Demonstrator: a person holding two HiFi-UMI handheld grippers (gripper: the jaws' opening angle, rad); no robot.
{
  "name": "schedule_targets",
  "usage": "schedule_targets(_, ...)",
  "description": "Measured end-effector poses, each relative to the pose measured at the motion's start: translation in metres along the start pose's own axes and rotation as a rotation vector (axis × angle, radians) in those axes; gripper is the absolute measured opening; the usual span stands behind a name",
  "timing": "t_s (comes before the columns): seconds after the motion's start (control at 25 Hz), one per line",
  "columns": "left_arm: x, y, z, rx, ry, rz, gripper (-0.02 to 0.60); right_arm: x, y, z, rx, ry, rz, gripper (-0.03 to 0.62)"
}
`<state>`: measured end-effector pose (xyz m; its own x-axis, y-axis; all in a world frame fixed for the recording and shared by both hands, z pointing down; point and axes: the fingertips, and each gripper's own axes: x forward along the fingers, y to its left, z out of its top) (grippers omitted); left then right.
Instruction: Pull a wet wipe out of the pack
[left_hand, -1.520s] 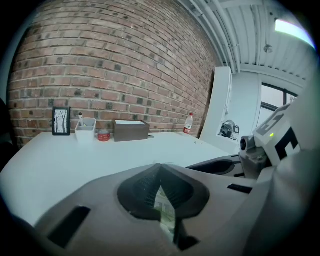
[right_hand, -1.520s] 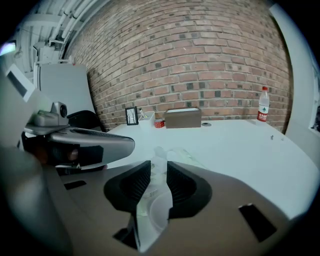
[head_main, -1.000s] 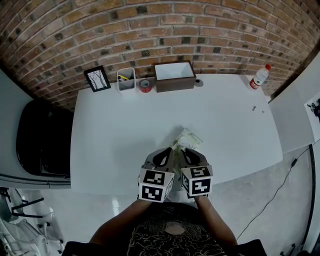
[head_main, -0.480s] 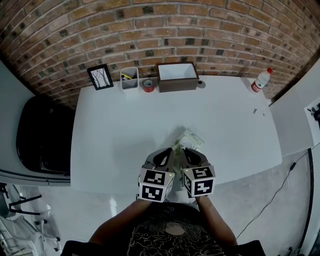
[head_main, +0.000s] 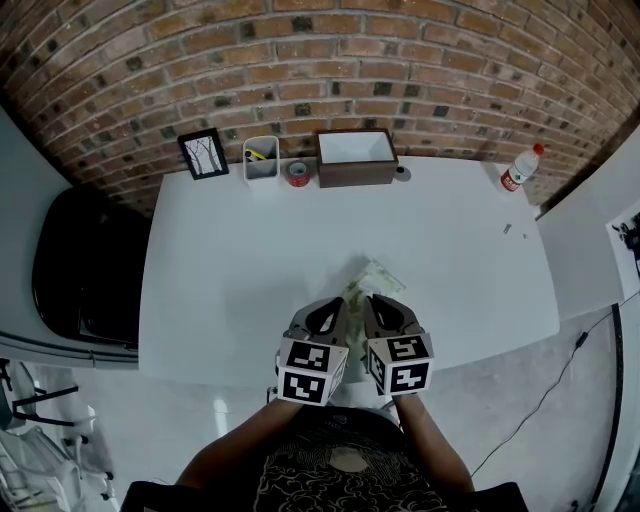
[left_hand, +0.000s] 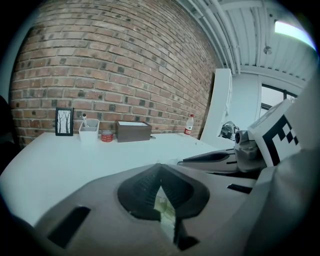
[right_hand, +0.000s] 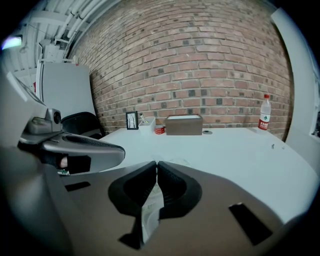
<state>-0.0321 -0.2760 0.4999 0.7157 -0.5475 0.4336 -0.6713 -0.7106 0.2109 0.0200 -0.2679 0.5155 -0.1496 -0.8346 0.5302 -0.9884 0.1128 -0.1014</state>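
Observation:
The wet wipe pack (head_main: 380, 276), pale green and white, lies on the white table (head_main: 230, 270) near its front edge. My two grippers hover side by side just behind it. The left gripper (head_main: 339, 300) has its jaws closed tip to tip, and a bit of the pack (left_hand: 164, 207) shows through the gap behind the tips. The right gripper (head_main: 368, 298) is also shut, with a pale strip of the pack (right_hand: 150, 210) showing below its jaws. In the gripper views the left gripper (left_hand: 159, 165) and the right gripper (right_hand: 156, 163) pinch nothing that I can see. No wipe sticks out of the pack.
Along the brick wall stand a picture frame (head_main: 203, 153), a white holder (head_main: 260, 158), a red tape roll (head_main: 296, 172) and a brown box (head_main: 356, 155). A water bottle (head_main: 516, 168) stands at the far right corner. A black chair (head_main: 80, 270) sits left of the table.

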Motion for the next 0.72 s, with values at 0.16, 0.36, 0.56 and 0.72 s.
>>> schedule_targets(0.16, -0.001, -0.001, 0.002, -0.009, -0.004, 0.010, 0.011, -0.005, 0.000, 0.009, -0.003, -0.024, 0.004, 0.021)
schedule_targets(0.36, -0.005, -0.006, 0.005, -0.018, -0.011, 0.022, 0.011, -0.015, 0.000, 0.022, -0.014, -0.057, 0.019, 0.021)
schedule_targets(0.56, -0.008, -0.012, 0.009, -0.026, -0.021, 0.042, 0.011, -0.024, 0.002, 0.029, -0.027, -0.072, 0.040, 0.021)
schedule_targets(0.72, -0.013, -0.019, 0.010, -0.034, -0.030, 0.059, 0.011, -0.036, 0.002, 0.031, -0.034, -0.086, 0.057, 0.021)
